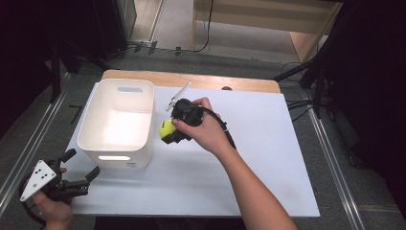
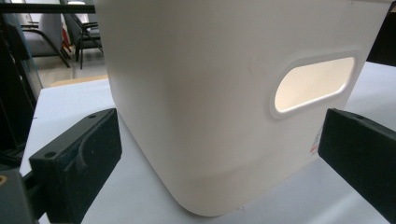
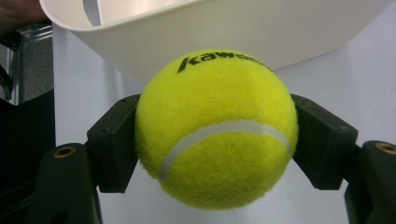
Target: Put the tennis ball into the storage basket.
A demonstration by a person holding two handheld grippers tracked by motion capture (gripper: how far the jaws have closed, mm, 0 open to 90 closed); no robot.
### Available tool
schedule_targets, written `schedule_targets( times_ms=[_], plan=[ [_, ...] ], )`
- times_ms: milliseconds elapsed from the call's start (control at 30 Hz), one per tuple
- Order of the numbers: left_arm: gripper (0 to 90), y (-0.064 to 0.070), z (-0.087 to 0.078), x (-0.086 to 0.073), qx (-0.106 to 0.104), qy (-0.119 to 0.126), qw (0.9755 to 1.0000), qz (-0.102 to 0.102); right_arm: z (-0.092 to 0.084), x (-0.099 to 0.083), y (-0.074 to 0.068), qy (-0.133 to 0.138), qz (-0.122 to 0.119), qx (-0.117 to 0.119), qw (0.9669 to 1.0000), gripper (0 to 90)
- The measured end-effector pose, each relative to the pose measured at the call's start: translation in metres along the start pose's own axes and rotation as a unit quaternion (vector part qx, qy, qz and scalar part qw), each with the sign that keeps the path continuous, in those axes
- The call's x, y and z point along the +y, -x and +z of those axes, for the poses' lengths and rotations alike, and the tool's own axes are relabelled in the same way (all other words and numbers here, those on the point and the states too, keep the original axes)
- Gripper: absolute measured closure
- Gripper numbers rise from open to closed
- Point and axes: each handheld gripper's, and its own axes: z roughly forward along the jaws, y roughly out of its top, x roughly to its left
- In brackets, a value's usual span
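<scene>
Left tongs sit at about 7 o'clock on the table, held low in the person's left hand, jaws standing wide apart with nothing between them; in the left gripper view the two black pads frame the near wall of the white bin without touching it, its oval handle slot at 2 o'clock of that view. The bin stands upright left of table centre, open top up, nothing visible inside it from above. Just to its right, at roughly 3 o'clock from the bin, the right tongs are clamped on a yellow tennis ball; the right gripper view shows both pads pressed into the felt on opposite sides of the ball, the white seam facing the camera, the bin's rim close behind and above it. The ball looks clear of the table, close beside the bin's right wall but apart from it. The step in hand reads as the carry: ball gripped and being brought toward the bin. The next move likely calls for lifting it higher than the rim, moving it toward 9 o'clock over the opening, then letting the jaws part. Risk: clipping the rim if the lift is short.
</scene>
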Motion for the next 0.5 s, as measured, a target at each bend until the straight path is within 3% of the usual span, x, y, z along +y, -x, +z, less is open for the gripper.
schedule_targets(
  times_ms=[500],
  plan=[
    [0.0,-0.0006,-0.0004,0.0001,-0.001,-0.001,1.0,0.001,-0.0061,0.0069,-0.0006,0.005,-0.004,0.004,1.0,23.5]
  ],
)
